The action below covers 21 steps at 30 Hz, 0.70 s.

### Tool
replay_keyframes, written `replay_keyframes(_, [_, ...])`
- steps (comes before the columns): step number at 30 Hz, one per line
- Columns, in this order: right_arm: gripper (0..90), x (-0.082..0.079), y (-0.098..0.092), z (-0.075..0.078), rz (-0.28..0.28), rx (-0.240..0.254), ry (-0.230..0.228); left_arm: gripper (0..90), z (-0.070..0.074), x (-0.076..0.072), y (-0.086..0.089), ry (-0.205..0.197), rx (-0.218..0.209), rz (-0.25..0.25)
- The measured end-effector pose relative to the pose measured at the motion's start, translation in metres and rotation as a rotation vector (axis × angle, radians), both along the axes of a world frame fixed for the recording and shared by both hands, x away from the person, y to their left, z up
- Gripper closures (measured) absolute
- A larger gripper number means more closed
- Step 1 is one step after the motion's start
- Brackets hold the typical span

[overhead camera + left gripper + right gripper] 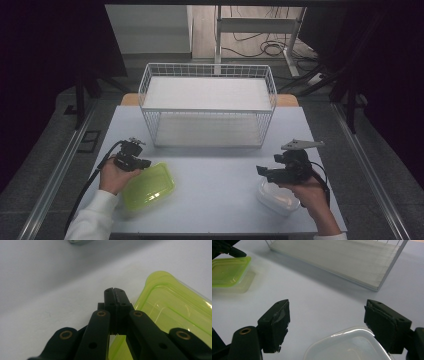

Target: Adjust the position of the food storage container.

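A lime-green lidded container [148, 186] lies at the table's front left. My left gripper [145, 163] hovers at its far left corner, held in a white-sleeved hand. In the left gripper view the left gripper [115, 291] is shut with nothing between its jaws, and the green lid [175, 312] lies just to its right. A white lidded container [278, 197] sits at the front right, under my right gripper [261, 171]. In the right gripper view the right gripper [327, 315] stands wide open above the white container [347, 346], apart from it.
A white wire rack [207, 106] with two shelves stands at the back middle of the pale table [215, 170]. In the right gripper view the rack's lower shelf [342, 260] lies ahead, and the green container [228, 272] is at upper left.
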State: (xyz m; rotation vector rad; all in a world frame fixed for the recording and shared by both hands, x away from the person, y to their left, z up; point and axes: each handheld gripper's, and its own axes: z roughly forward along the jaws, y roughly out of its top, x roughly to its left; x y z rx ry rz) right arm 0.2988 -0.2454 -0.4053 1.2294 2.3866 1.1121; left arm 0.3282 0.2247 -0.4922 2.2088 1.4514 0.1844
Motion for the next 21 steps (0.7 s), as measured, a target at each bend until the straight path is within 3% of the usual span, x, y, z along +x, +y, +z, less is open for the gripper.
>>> replay_keyframes(5, [20.9,0.000,-0.001,0.001,-0.002,-0.002,-0.003,90.0,0.009,-0.006,0.012,-0.034,-0.009,0.032])
replay_keyframes(8, [20.9,-0.001,-0.001,0.002,-0.001,0.002,-0.003,90.0,0.023,-0.028,0.030,-0.072,-0.034,0.079])
replay_keyframes(12, [20.9,-0.003,0.000,0.004,0.005,0.007,-0.006,90.0,0.031,-0.050,0.047,-0.082,-0.054,0.104])
replay_keyframes(17, [20.8,-0.005,0.003,0.008,0.017,0.016,-0.014,89.6,0.026,-0.084,0.072,-0.041,-0.015,0.160])
replay_keyframes(21, [20.9,-0.005,0.006,0.011,0.026,0.020,-0.019,90.0,0.015,-0.104,0.083,0.005,-0.015,0.177])
